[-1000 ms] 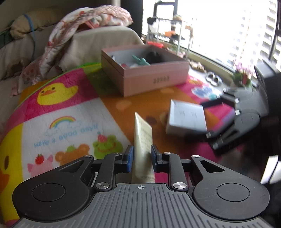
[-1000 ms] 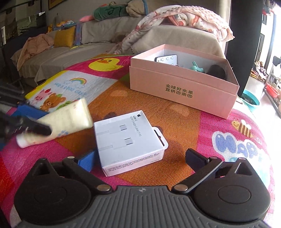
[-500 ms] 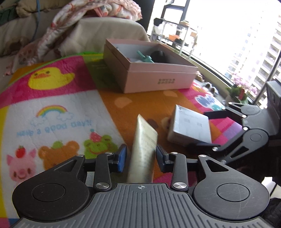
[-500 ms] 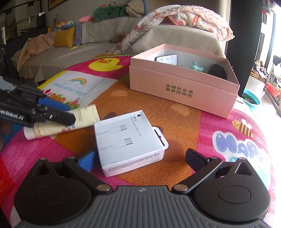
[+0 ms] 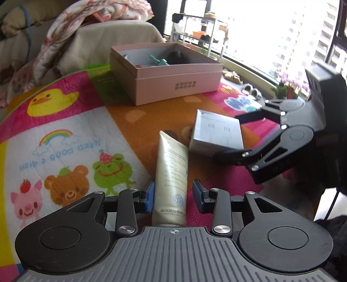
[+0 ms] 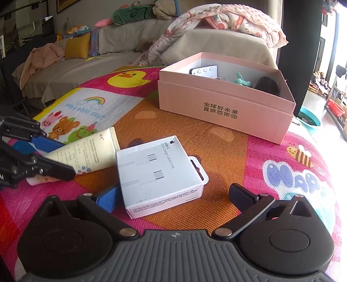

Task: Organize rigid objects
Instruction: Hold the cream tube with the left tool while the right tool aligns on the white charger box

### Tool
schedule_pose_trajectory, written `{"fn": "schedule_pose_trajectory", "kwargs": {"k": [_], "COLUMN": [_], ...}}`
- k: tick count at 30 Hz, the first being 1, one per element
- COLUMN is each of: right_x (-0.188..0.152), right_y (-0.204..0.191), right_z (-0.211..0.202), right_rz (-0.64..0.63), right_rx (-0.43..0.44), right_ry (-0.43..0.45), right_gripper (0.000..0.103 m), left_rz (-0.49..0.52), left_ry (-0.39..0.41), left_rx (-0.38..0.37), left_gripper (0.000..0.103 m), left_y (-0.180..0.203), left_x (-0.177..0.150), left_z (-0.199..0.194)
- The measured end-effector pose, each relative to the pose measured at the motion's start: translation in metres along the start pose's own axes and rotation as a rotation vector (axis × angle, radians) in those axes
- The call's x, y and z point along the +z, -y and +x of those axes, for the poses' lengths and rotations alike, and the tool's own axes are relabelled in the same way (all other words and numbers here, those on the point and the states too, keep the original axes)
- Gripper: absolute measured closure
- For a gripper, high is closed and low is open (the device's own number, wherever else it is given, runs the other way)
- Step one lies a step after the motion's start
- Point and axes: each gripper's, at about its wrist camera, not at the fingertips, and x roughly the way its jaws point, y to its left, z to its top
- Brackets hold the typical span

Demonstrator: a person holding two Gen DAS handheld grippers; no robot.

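Observation:
A cream tube lies flat on the colourful play mat, its tail end next to a white cable box. My left gripper is open, its blue pads standing on either side of the tube with a gap on each side. In the right wrist view the white cable box sits between the wide-apart fingers of my right gripper, which is open; the blue pad is near one corner, the black pad clear of it. The tube and left gripper show at the left there.
A pink open box stands farther back on the mat and holds a white remote, a teal item and a dark round object. A sofa with blankets lies behind it. Windows and a shelf rack are at the right.
The left gripper's jaws have parted and let go of the tube, which was held up on edge and now lies flat on the mat. The right gripper and white box have not moved.

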Motion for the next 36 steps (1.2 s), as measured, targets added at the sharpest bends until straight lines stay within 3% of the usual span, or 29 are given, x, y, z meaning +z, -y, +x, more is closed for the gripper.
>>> {"fn": "schedule_pose_trajectory", "kwargs": {"k": [6,16,25,32,36], "right_x": [0.0,0.0,0.0,-0.001,0.0], "right_y": [0.0,0.0,0.0,-0.001,-0.001], "right_z": [0.0,-0.001,0.0,0.0,-0.002], "right_rz": [-0.001,0.005,0.004,0.005,0.001], "right_rx": [-0.002,-0.002,-0.003,-0.002,-0.012], "right_ry": [0.0,0.003,0.004,0.004,-0.002], "right_gripper": [0.0,0.0,0.0,0.0,0.0], "left_rz": [0.062,0.024,0.007,0.0,-0.001], "left_ry": [-0.004,0.04,0.023,0.016,0.015], "left_rx": [0.008,0.147,0.094,0.035,0.029], "left_gripper": [0.063,0.062,0.061,0.027,0.024], "left_y": [0.008,-0.01,-0.008,-0.004,-0.001], "left_x": [0.0,0.008,0.007,0.007,0.007], "left_z": [0.002,0.009,0.01,0.015,0.017]}}
